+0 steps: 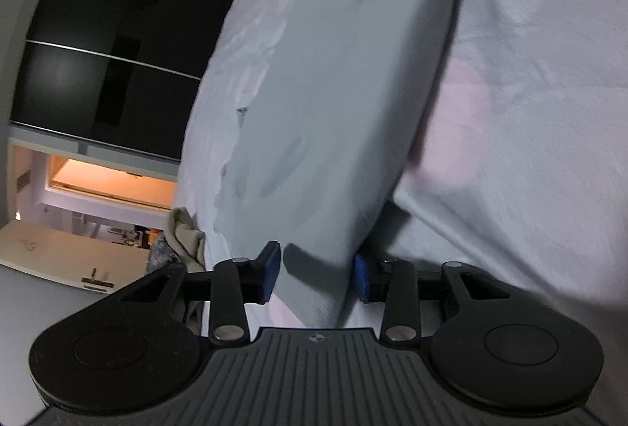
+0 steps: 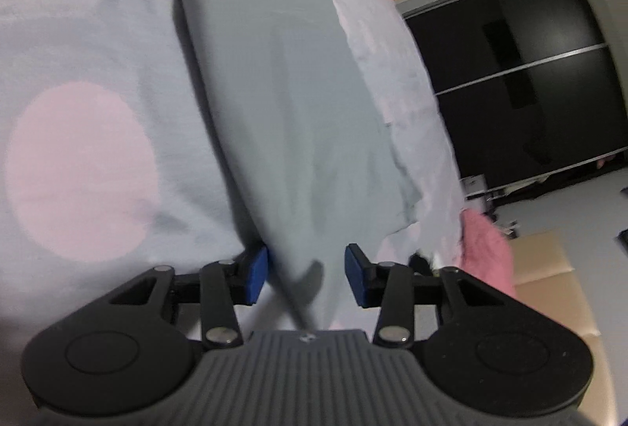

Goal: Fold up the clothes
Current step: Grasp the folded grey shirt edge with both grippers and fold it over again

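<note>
A pale grey-blue garment lies in a long folded strip on the bed, and it shows in the right wrist view too. My left gripper is open, its blue pads set either side of one end of the strip. At the other end my right gripper is open as well, with the cloth's corner lying between its blue pads. Neither pair of pads presses the cloth. Both views are blurred.
The bed sheet is light with large pink dots. A pink cloth and a beige cloth lie at the bed's edges. A dark sliding wardrobe stands beyond the bed, and a cardboard box sits on the floor.
</note>
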`<control>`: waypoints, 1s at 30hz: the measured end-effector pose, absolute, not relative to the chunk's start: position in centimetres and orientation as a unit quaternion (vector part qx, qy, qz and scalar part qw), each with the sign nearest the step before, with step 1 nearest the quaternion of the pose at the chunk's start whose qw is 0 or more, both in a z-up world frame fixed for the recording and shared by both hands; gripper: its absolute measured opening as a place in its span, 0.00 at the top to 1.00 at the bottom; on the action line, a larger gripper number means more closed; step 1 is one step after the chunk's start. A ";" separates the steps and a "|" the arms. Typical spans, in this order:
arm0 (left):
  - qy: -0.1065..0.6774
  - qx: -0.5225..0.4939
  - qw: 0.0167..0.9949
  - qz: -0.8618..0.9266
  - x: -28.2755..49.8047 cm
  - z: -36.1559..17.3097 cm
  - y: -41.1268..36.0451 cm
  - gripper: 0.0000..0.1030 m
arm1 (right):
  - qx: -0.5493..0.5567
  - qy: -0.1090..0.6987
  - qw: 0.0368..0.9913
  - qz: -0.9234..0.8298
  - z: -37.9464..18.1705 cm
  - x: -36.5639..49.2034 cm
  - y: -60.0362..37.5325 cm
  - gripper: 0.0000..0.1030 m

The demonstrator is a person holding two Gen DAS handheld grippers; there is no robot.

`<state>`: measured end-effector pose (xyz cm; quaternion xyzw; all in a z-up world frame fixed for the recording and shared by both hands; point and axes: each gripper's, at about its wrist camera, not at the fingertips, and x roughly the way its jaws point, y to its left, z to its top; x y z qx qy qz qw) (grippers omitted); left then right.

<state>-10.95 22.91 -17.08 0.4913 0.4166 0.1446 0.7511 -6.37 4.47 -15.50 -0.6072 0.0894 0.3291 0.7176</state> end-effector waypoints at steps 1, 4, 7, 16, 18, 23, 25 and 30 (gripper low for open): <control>0.413 0.493 0.753 0.141 -10.9 -17.0 22.9 0.73 | -0.607 0.090 0.718 0.329 -15.6 -6.3 4.6 0.69; 0.413 0.478 0.765 0.127 -10.7 -16.4 23.1 0.91 | -0.600 0.094 0.721 0.333 -15.5 -6.0 4.8 0.89; 0.417 0.453 0.778 0.126 -10.6 -15.2 23.3 0.96 | -0.593 0.097 0.726 0.336 -15.1 -5.5 5.1 0.93; 0.414 0.399 0.808 0.132 -11.2 -10.5 23.2 0.97 | -0.533 0.131 0.759 0.351 -10.8 -5.1 4.8 0.95; 0.412 0.386 0.815 0.131 -11.9 -9.1 23.1 0.97 | -0.517 0.142 0.764 0.360 -9.5 -5.5 4.3 0.96; 0.412 0.355 0.831 0.117 -15.2 -6.1 22.3 0.97 | -0.476 0.173 0.771 0.386 -6.3 -6.8 2.7 0.96; 0.410 0.345 0.837 0.112 -16.8 -5.4 21.8 0.97 | -0.461 0.190 0.769 0.400 -5.6 -7.9 1.6 0.96; 0.407 0.349 0.838 0.101 -20.2 -5.2 19.8 0.97 | -0.463 0.202 0.751 0.425 -5.4 -11.9 -0.7 0.96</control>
